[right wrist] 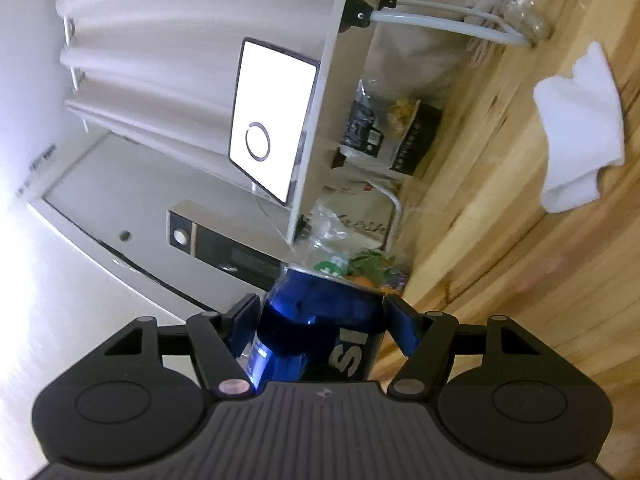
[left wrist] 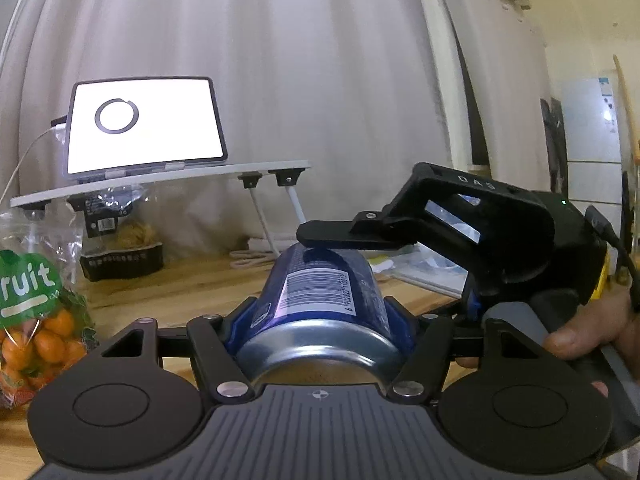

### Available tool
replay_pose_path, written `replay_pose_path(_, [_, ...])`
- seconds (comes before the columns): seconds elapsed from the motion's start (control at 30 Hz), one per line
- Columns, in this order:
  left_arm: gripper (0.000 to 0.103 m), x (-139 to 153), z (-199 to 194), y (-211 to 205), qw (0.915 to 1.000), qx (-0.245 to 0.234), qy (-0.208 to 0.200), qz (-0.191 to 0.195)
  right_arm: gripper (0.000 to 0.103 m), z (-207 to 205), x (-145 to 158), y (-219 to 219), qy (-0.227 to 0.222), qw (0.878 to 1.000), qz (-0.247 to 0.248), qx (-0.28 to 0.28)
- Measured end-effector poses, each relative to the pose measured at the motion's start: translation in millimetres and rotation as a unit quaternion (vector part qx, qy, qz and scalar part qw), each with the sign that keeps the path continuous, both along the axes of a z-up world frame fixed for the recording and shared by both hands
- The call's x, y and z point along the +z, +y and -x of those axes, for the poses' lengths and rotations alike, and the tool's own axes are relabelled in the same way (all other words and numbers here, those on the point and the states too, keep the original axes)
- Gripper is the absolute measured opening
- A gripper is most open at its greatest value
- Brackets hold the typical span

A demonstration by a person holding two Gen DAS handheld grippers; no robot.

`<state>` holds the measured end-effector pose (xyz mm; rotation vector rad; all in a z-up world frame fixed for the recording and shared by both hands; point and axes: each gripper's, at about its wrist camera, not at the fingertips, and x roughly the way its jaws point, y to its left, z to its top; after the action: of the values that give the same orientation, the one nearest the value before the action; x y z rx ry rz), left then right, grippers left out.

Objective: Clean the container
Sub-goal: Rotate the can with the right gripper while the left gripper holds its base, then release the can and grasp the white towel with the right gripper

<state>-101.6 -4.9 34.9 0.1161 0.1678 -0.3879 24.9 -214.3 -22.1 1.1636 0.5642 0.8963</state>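
I can't see the can's [left wrist: 324, 300] far end from the left wrist; the right gripper's finger [left wrist: 340, 236] covers it. The fruit bag [left wrist: 32, 320] is cut off at the frame's left edge. From the right wrist, the can's [right wrist: 320, 320] lettering is half hidden.

Glossy metal, matt plastic, grained wood

The can [left wrist: 320, 300] is shiny blue metal; the tongs [left wrist: 320, 312] matt black plastic; the surface [right wrist: 520, 240] smooth pale wood.

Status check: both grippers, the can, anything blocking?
Left gripper shut on blue can, lying along its fingers. Right gripper grips the same can crosswise. White cloth untouched on the wooden table. Nothing blocking.
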Motion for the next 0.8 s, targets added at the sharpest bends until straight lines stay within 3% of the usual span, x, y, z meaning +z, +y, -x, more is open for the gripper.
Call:
replay_pose_path(0.07, [0.067,-1,-2,0,1.0000,0.005,0.003,-0.004,0.072,0,2,-2,-0.005,1.000,0.010,0.003])
replay_pose_path(0.17, [0.067,-5,-7,6,0.9997,0.018,0.006,-0.013,0.087,1,14,-7,-0.024,0.997,0.068,-0.018])
replay_pose_path(0.2, [0.067,-6,-10,8,0.9995,0.023,0.009,-0.018,0.087,1,18,-10,-0.029,0.995,0.090,-0.027])
replay_pose_path(0.27, [0.067,-10,-16,13,0.9991,0.035,0.014,-0.023,0.087,-3,31,-15,-0.041,0.981,0.180,-0.055])
replay_pose_path(0.33, [0.067,-15,-24,16,0.9982,0.047,0.026,-0.027,0.087,-8,46,-12,-0.063,0.941,0.321,-0.090])
replay_pose_path(0.47, [0.067,-17,-30,21,0.9973,0.064,0.031,-0.018,0.081,-27,58,-3,-0.120,0.835,0.521,-0.129])
replay_pose_path(0.5, [0.067,-17,-32,21,0.9973,0.064,0.032,-0.018,0.071,-33,55,0,-0.120,0.819,0.547,-0.125])
replay_pose_path(0.53, [0.067,-17,-33,22,0.9972,0.064,0.034,-0.019,0.067,-39,51,2,-0.116,0.809,0.564,-0.118])
replay_pose_path(0.6, [0.067,-18,-35,21,0.9968,0.067,0.040,-0.020,0.066,-48,43,4,-0.107,0.807,0.572,-0.101])
replay_pose_path(0.73, [0.067,-18,-41,21,0.9970,0.054,0.050,-0.023,0.063,-63,31,5,-0.078,0.819,0.563,-0.084])
replay_pose_path(0.8, [0.067,-19,-41,19,0.9974,0.042,0.052,-0.027,0.059,-67,28,6,-0.078,0.816,0.566,-0.086])
